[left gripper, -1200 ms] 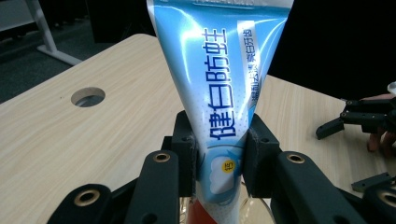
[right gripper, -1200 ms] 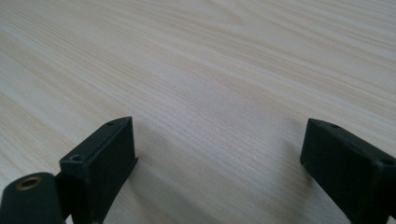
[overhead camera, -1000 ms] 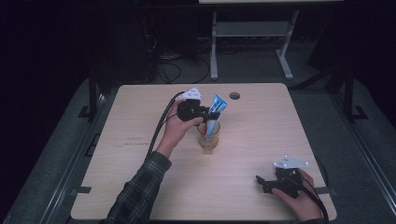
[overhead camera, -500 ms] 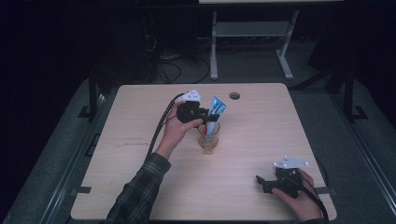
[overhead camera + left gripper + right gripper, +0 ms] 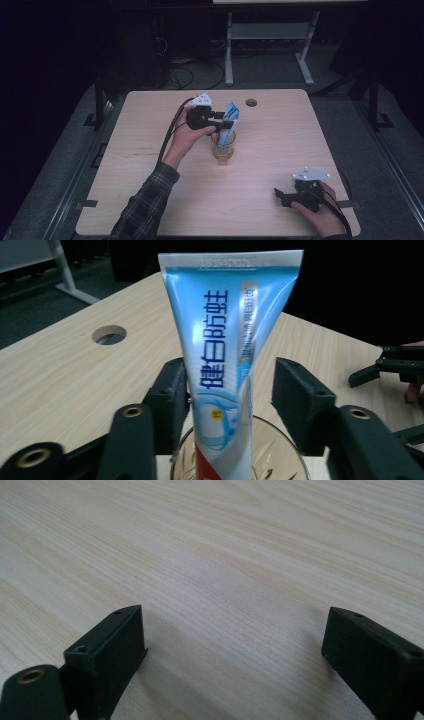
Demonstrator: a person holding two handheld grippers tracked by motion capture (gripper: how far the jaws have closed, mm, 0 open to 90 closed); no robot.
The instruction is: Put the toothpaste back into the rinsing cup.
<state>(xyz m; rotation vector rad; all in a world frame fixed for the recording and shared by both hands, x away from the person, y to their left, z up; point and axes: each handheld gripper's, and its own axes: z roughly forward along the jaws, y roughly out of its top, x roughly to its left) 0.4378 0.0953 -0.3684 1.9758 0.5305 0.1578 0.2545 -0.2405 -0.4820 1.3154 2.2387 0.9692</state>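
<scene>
My left claw [image 5: 227,121] has just been opening; the blue toothpaste tube [image 5: 225,355] stands between its jaws, one pad close against it, the other clear of it with a gap. The tube stands tilted in the amber glass cup [image 5: 223,146] near the middle of the surface [image 5: 150,165]. My right claw [image 5: 281,196] rests wide and empty near the surface's near right corner, well apart from the cup. 1 round hole [image 5: 251,102] sits beyond the tube, near the far edge. Nothing blocks either claw.
</scene>
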